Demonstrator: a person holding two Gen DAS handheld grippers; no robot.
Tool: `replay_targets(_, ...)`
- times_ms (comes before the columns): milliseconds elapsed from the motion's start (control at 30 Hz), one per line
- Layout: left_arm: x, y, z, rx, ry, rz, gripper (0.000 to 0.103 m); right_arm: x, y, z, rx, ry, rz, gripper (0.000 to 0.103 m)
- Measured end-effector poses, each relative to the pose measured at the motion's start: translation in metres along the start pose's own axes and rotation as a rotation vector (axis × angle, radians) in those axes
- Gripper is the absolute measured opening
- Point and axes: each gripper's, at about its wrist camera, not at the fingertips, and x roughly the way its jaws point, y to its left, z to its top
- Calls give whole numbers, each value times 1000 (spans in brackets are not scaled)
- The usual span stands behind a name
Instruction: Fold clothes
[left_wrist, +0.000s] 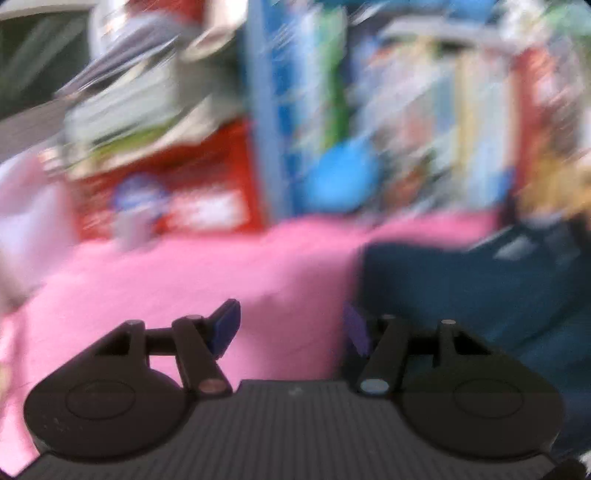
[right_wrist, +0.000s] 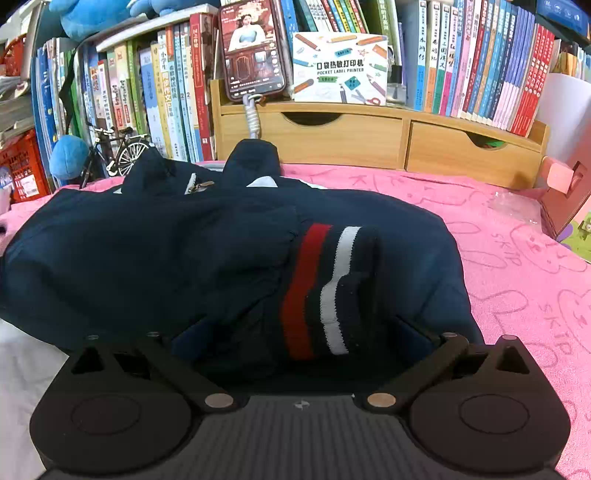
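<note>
Books (right_wrist: 480, 62) stood in a long row at the back, above a wooden drawer unit (right_wrist: 369, 136) on which a phone (right_wrist: 253, 48) and a white box of a label printer (right_wrist: 340, 68) leaned. At the left of the right wrist view a small model bicycle (right_wrist: 118, 151) and a blue plush ball (right_wrist: 68, 157) were visible. Below all this lay a pink towel (right_wrist: 517, 251) with faint rabbit drawings, spread over the tabletop.

On the towel lay the dark navy jacket (right_wrist: 147, 258), bunched, with its zipper (right_wrist: 197, 186) near the far edge. One cuff with a red and a white stripe (right_wrist: 325, 288) lay on top, pointing toward the camera. The right gripper (right_wrist: 299, 343) was spread wide, its two fingers on either side of this cuff; the pads did not seem to press on the cloth.

The left wrist view was strongly blurred. The left gripper (left_wrist: 291, 328) was about half open with only the pink towel (left_wrist: 184, 277) between its blue pads (left_wrist: 225, 328), and nothing was held. The navy jacket (left_wrist: 461, 288) lay to its right side, just beside the right finger.
</note>
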Motion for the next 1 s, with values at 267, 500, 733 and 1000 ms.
replay_targets(267, 43, -81, 12, 233, 107, -152, 64, 0, -1, 0, 3, 0, -2, 103)
replay_targets(500, 79, -17, 2, 93, 128, 4, 77, 0, 0, 0, 7, 1, -2, 103)
replay_targets(733, 86, 27, 1, 166, 146, 339, 72, 1, 0, 0, 9, 1, -4, 103)
replay_targets(1000, -32, 52, -25, 46, -43, -26, 72, 1, 0, 1, 9, 1, -5, 103)
